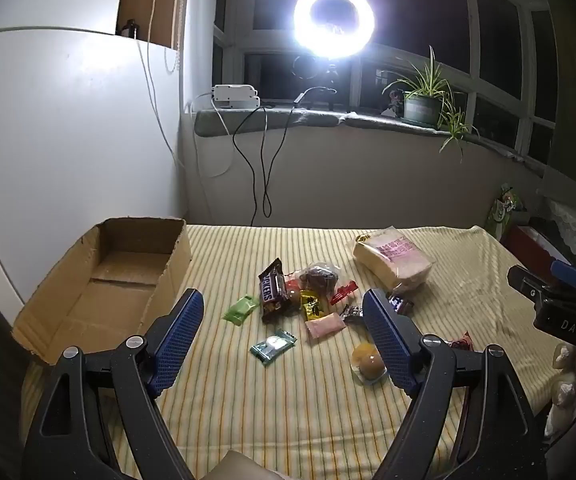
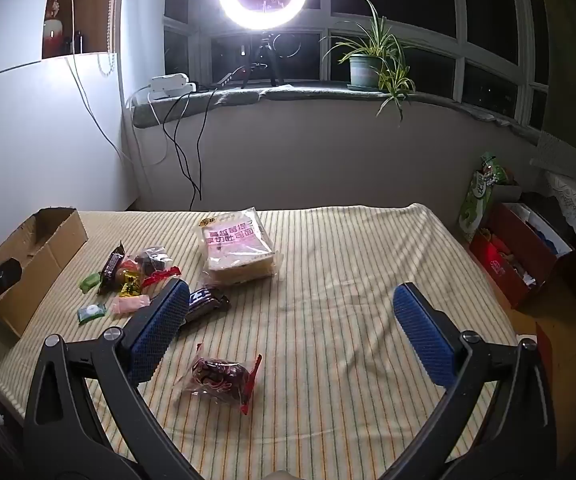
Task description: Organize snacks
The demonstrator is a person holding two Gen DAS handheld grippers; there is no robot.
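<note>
Several small snacks lie on a striped cloth: a Snickers bar (image 1: 274, 290), a green candy (image 1: 242, 309), a teal packet (image 1: 273, 345), a pink packet (image 1: 325, 326), a yellow round cake (image 1: 367, 360) and a bagged bread loaf (image 1: 391, 258). My left gripper (image 1: 284, 306) is open and empty above them. An open empty cardboard box (image 1: 108, 284) stands at the left. My right gripper (image 2: 289, 300) is open and empty over bare cloth. A red-edged bag of dark fruit (image 2: 224, 376) lies below it; the loaf (image 2: 238, 246) lies ahead.
The snack pile (image 2: 132, 276) and box (image 2: 36, 256) show at the left in the right wrist view. A red box (image 2: 515, 252) and a green bag (image 2: 479, 196) stand beyond the table's right edge. A windowsill with a ring light (image 1: 333, 20) and plant (image 1: 427, 96) is behind.
</note>
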